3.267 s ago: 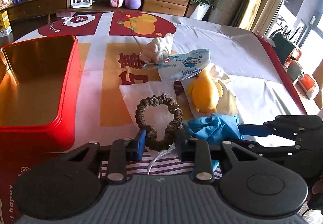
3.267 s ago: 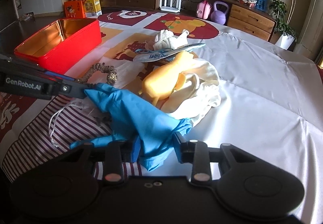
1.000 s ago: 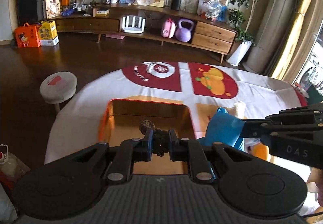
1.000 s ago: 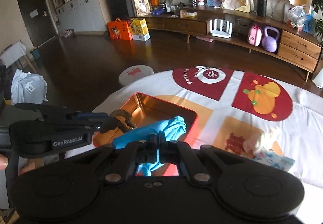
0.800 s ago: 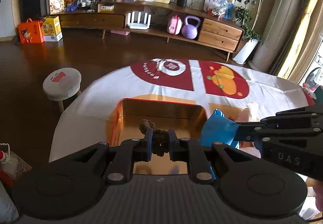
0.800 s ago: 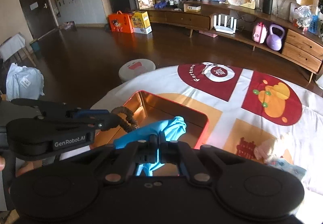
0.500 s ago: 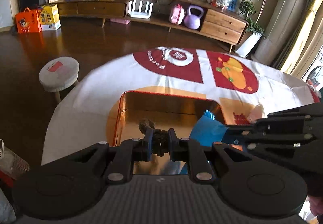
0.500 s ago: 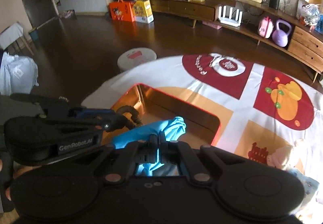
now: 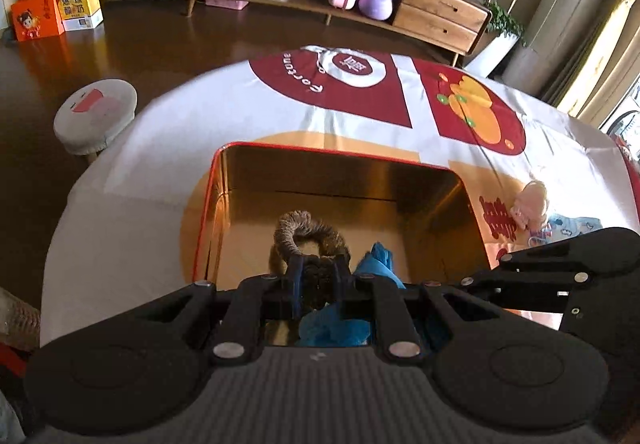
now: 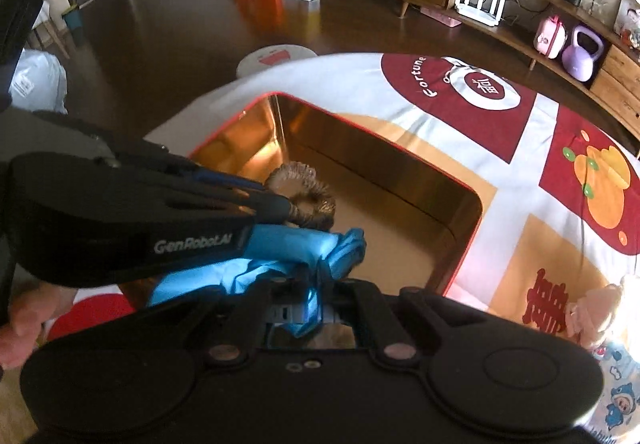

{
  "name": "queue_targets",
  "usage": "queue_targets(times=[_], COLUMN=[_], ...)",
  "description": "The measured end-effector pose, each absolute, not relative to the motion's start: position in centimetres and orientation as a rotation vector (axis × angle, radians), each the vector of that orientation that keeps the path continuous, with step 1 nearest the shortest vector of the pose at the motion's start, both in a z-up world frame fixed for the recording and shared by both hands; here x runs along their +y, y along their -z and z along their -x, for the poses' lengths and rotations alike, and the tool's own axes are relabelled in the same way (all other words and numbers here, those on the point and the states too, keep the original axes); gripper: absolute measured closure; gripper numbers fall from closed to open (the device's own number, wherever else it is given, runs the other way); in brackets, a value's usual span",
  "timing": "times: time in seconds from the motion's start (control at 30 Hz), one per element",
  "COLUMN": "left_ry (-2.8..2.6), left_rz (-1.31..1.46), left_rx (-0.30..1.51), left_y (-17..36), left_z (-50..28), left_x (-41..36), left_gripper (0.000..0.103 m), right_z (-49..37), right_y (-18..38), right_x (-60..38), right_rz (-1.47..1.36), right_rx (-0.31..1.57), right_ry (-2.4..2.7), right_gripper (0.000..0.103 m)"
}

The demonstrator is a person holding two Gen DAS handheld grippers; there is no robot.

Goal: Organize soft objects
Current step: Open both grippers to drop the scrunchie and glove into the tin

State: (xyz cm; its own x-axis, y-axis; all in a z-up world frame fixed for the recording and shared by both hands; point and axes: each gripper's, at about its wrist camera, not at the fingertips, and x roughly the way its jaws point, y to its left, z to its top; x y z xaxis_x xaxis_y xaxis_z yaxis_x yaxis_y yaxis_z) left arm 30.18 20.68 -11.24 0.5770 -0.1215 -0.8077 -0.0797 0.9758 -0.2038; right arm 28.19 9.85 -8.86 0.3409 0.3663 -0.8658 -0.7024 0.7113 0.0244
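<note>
- Both grippers have come from the pile of soft things to the red tin [image 9: 208,212] and now sit lower over its gold interior than half a second ago; the scrunchie and glove travelled with them.
- Brown scrunchie [image 9: 308,232]: pinched in the left gripper [image 9: 318,276], jaws pressed onto its near side, loop standing up over the tin floor. Whether it touches the floor cannot be told.
- Blue glove [image 10: 280,256]: pinched at a fold in the right gripper [image 10: 316,284], jaws nearly together on it; the rest of it bunches up just beside the scrunchie, inside the tin's outline.
- Tin itself: no other contents visible on the parts of the floor that show.
- Progress, as judged: two items are at the container but neither released, so nothing is stowed yet. Next step is likely letting go of both.
- Left to do: a pale plush toy [image 9: 534,200] and a printed face mask [image 9: 576,224] lie on the tabletop [image 9: 160,148], well apart from the tin on its right. Anything more is out of view.
</note>
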Motion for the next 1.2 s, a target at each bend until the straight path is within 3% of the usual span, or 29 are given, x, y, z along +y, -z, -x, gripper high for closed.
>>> queue_targets(times=[0.6,0.7,0.83,1.03,1.2], left_ry=[0.005,0.004,-0.006,-0.019,-0.014], left_rz=[0.247,0.254,0.259,0.265,0.258], left_rx=[0.995,0.990,0.964,0.938,0.914], left_y=[12.5,12.1,11.5,10.3,8.9], left_z=[-30.2,-29.9,-29.3,-28.3,-27.3], left_x=[21.1,21.1,21.3,21.6,21.3], left_gripper=[0.084,0.078,0.039,0.038,0.038], right_z=[-27.9,-27.6,-27.4,-26.9,-25.9], right_y=[8.8,8.3,7.6,6.2,4.7], right_x=[9.5,9.2,8.7,7.7,6.6], right_rz=[0.379,0.368,0.349,0.311,0.280], right_rx=[1.011,1.005,0.994,0.982,0.955], right_ry=[-0.744,-0.752,-0.755,-0.767,-0.778], right_gripper=[0.073,0.069,0.062,0.054,0.039])
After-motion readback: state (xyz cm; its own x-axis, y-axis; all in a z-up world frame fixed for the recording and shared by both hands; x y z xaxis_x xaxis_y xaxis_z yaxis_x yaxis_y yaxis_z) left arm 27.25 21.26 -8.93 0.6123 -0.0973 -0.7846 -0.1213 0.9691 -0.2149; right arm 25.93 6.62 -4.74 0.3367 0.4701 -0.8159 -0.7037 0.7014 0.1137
